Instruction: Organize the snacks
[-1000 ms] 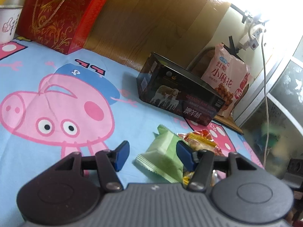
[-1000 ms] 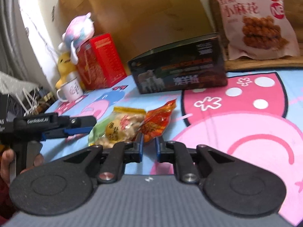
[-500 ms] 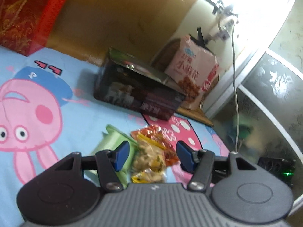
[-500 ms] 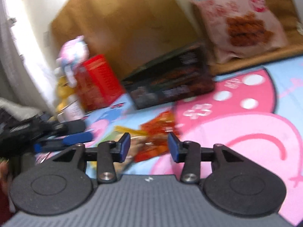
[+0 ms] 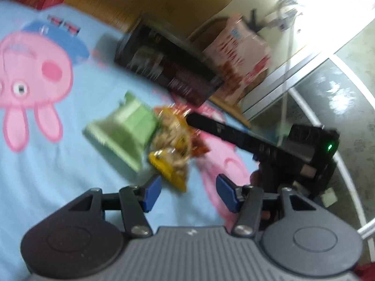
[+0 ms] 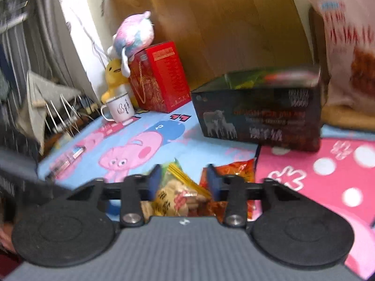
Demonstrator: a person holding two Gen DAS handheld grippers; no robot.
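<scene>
Three snack packets lie together on the cartoon pig cloth (image 5: 46, 164): a green packet (image 5: 121, 131), a yellow-edged clear packet of biscuits (image 5: 172, 145) and a red-orange packet (image 6: 236, 175). My left gripper (image 5: 188, 193) is open, just short of the yellow packet. My right gripper (image 6: 184, 183) is open, its jaws standing on either side of the yellow packet (image 6: 175, 194). The right gripper's body (image 5: 257, 140) also shows in the left wrist view, reaching over the packets. An open dark box (image 6: 260, 114) stands behind them.
A large pink snack bag (image 6: 346, 53) leans behind the dark box. A red gift box (image 6: 161, 77) with a plush toy (image 6: 133, 35) on top and a white mug (image 6: 119, 109) stand at the back left. A glass cabinet (image 5: 328, 82) is on the right.
My right gripper opened and moved forward and down over the yellow packet. My left gripper swung right and pulled back from the packets, staying open. Both views are motion-blurred now.
</scene>
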